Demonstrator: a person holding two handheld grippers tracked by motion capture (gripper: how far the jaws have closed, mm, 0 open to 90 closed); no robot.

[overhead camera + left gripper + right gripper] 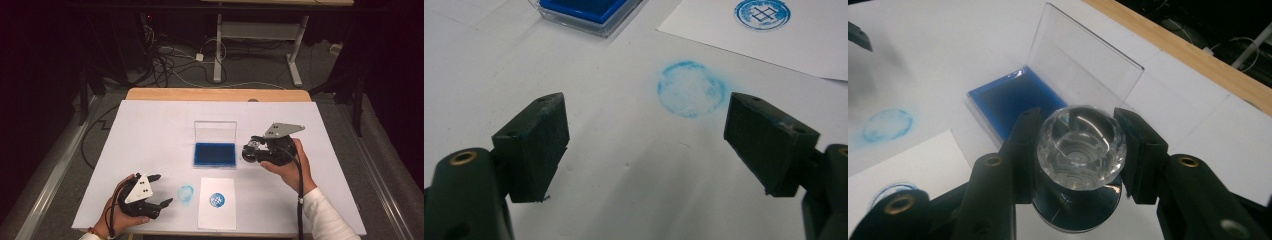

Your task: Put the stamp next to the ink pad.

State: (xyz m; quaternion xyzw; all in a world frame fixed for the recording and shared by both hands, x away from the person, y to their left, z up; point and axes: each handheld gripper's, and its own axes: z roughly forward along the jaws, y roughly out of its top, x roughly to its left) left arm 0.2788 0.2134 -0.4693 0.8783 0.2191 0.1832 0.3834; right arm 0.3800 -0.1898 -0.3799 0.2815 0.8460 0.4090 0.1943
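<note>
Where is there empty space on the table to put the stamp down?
Bare patches: left of the ink pad, and the far right of the white table cover. It is crowded in front, between the blue smudge and the stamped paper.

a: the stamp (1080, 150)'s face, under its clear knob, is hidden by the jaws.
b: in the left gripper view the ink pad (586, 12) is cut off at the top edge; the paper (774, 35) runs off right.

clear glossy stamp knob (1081, 148), matt paper (217, 202)
</note>
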